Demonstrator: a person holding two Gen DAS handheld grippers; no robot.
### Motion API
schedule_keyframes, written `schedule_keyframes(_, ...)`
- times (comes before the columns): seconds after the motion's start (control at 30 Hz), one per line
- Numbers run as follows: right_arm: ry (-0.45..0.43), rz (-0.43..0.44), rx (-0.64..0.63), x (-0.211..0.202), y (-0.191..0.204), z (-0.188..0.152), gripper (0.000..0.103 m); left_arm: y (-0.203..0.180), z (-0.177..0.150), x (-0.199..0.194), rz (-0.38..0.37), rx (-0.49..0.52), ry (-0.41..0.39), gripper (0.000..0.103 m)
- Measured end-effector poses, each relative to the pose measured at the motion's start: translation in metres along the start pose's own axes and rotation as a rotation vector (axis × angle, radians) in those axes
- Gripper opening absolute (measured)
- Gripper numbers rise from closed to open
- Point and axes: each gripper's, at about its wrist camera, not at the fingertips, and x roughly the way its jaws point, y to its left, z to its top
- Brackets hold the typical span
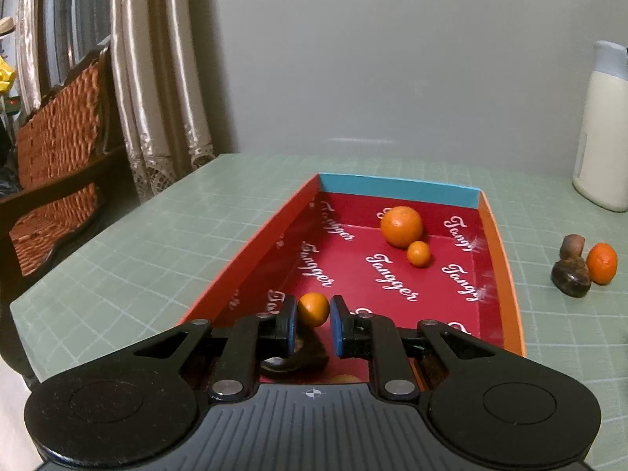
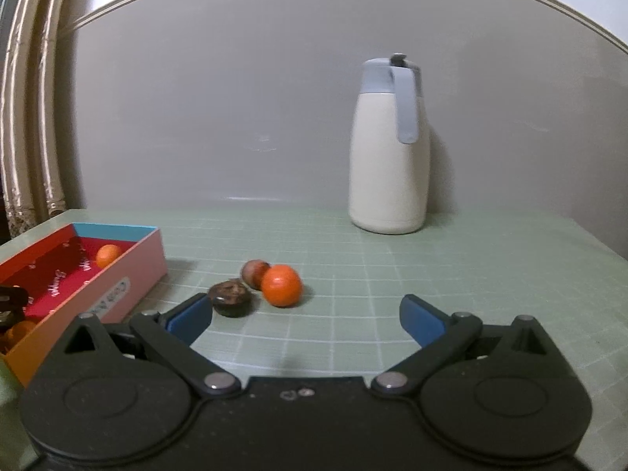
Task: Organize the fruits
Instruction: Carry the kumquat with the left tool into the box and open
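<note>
My left gripper (image 1: 313, 324) hangs over the near end of a red box (image 1: 274, 243) printed with white script. A small orange (image 1: 313, 309) sits between its blue pads, touching the left pad with a gap at the right one. A dark brown fruit (image 1: 292, 359) lies below it. A large orange (image 1: 401, 226) and a small orange (image 1: 418, 253) lie at the box's far end. My right gripper (image 2: 304, 320) is open and empty above the mat. Ahead of it lie an orange (image 2: 281, 285) and two dark brown fruits (image 2: 231, 298) (image 2: 253, 272).
A white flask with a grey-blue lid (image 2: 388, 165) stands at the back against the wall. The box (image 2: 129, 271) lies left of the right gripper. A wicker chair (image 1: 59, 149) and curtains (image 1: 157, 78) stand beyond the table's left edge.
</note>
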Motion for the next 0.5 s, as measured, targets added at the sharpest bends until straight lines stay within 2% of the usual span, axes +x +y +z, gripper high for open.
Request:
schedule_keyframes(0.43,0.005,0.063,-0.042,0.009,0.036,0.002,0.102,0.019,-0.002,-0.001,-0.010,-0.032,0.013,0.020)
schedule_keyframes(0.5,0.009,0.068,-0.039,0.011,0.039,0.002,0.102,0.023,-0.003,-0.002,-0.009,-0.039,0.012,0.025)
